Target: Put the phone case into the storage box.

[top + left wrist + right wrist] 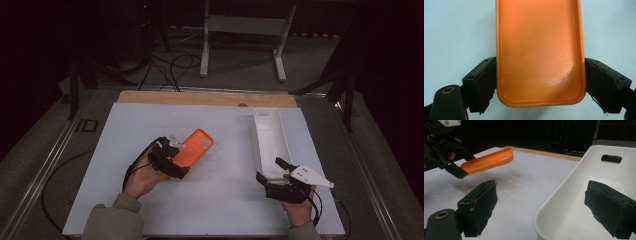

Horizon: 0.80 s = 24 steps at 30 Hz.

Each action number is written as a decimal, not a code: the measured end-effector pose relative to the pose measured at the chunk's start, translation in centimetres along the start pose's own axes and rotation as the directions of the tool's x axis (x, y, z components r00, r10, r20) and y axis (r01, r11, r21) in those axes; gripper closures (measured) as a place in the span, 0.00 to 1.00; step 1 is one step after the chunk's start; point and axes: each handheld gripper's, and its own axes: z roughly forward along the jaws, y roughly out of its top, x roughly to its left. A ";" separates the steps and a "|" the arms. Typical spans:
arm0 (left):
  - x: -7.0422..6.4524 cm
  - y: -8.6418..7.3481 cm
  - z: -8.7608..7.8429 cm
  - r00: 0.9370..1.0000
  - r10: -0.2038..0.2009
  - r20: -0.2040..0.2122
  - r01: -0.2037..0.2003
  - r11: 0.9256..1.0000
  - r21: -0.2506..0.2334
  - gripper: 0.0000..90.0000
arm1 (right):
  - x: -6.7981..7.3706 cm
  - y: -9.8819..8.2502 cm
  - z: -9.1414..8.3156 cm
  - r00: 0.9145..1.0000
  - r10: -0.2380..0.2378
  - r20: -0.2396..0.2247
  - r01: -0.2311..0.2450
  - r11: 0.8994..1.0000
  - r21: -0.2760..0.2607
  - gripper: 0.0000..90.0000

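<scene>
1. Jaws of the left gripper [176, 159] are standing wide and clamping an orange phone case [194, 147] across its width; in the left gripper view both pads are pressing on the long edges of the orange phone case [540, 52] near its rounded end.
2. Case is showing its textured inner face in the left gripper view; in the right gripper view the orange phone case [489, 160] is hanging clear above the white bench [524, 187], tilted with the camera-cutout end higher, and a soft shadow is lying under it.
3. Left hand [142, 177] is wrapping the gripper body from below-left, with the sleeve coming in at the bottom edge of the high view and the gripper pointing up and to the right across the bench [125, 165].
4. Jaws of the right gripper [275, 172] are standing apart and gripping nothing; in the right gripper view they are straddling the near end wall of a white bin [564, 205], with one jaw outside over the bench and the other over the inside of the bin.
5. Right hand [299, 207] is holding its gripper low at the near end of the white bin [270, 142], which is lying lengthwise on the right side of the bench.
6. Far end of the case is running off the top of the left gripper view; whether the right pads are touching the bin wall is hard to tell.
</scene>
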 end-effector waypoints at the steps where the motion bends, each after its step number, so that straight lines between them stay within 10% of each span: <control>1: -0.2 0.2 -0.3 1.000 0.007 -0.004 -0.007 1.000 -0.008 0.19 | 0.0 0.2 0.0 1.000 -0.001 -0.002 0.001 1.000 0.005 0.12; 24: -2.0 1.6 -2.3 0.995 0.093 -0.031 -0.095 0.992 -0.079 0.19 | -0.2 2.4 2.4 0.994 0.041 -0.101 -0.037 0.999 0.034 0.11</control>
